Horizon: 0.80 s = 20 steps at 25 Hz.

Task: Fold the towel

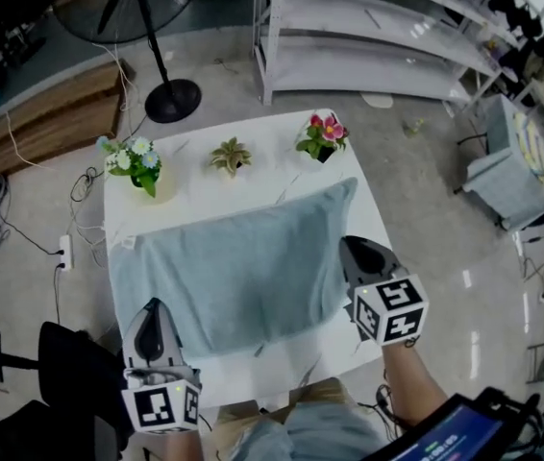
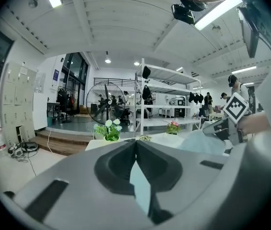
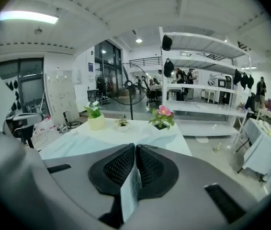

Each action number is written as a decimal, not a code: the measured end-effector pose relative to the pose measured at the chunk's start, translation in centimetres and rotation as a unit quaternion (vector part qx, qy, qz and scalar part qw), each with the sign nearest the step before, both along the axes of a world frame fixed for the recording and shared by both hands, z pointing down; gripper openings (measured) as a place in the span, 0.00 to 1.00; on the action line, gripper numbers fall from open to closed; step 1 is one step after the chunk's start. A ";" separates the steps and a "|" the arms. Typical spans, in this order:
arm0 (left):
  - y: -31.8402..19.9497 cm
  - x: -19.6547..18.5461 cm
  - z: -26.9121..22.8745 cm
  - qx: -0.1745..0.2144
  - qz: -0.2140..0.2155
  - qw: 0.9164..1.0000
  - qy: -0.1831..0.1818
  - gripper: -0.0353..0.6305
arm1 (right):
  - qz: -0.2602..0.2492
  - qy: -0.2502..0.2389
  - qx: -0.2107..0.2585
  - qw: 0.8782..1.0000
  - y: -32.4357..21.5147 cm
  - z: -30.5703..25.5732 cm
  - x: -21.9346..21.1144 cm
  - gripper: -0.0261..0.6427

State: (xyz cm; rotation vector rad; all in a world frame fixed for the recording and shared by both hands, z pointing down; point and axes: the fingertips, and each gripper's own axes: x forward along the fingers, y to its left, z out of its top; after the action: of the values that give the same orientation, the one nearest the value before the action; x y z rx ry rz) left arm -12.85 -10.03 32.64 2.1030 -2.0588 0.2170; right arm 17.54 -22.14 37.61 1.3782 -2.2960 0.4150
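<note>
Pale teal towel [image 1: 234,267] on a white counter [image 1: 272,176]; pink flowers [image 1: 323,133] far right, white and blue flowers [image 1: 136,157] far left.

Left hand-held gripper [image 1: 154,307] and right hand-held gripper [image 1: 348,245] each pinch the towel [image 1: 243,267]

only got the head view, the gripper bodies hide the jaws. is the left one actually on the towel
observer: yes. The left gripper view shows the left gripper with its jaws shut on a teal strip of the towel.
operator: and the right one
observer: same. The right gripper view shows the right gripper shut on a thin fold of towel, pinched between its mesh-textured pads.
</note>
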 end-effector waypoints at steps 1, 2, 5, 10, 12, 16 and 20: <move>0.7 -0.9 -0.3 0.003 -0.004 1.000 0.001 0.06 | -0.008 0.002 0.006 1.000 0.2 -0.5 -1.4 0.09; 1.5 -1.9 -0.6 0.006 -0.009 1.000 0.002 0.06 | -0.015 0.003 0.011 1.000 0.5 -1.0 -2.8 0.09; 3.9 -5.1 -1.2 0.013 -0.024 1.000 0.007 0.06 | -0.040 0.011 0.024 0.999 1.6 -1.8 -7.4 0.09; 8.4 -10.8 -1.3 0.016 -0.061 0.998 0.016 0.06 | -0.086 0.020 0.032 0.996 3.7 -2.1 -15.2 0.09; 9.8 -13.0 -1.1 0.015 -0.076 0.997 0.019 0.06 | -0.106 0.024 0.035 0.993 4.3 -1.9 -18.5 0.09; 12.4 -17.3 -0.8 0.015 -0.104 0.994 0.025 0.06 | -0.141 0.020 0.039 0.989 5.5 -1.9 -25.1 0.09; 15.0 -21.2 -0.4 0.014 -0.134 0.990 0.032 0.06 | -0.177 0.006 0.039 0.983 7.2 -1.7 -32.0 0.09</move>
State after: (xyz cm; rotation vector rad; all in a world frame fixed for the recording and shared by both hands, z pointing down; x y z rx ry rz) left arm -34.02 4.99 32.23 1.7961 -2.2863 0.0807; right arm -14.46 -14.92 35.87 0.9703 -2.5019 0.2048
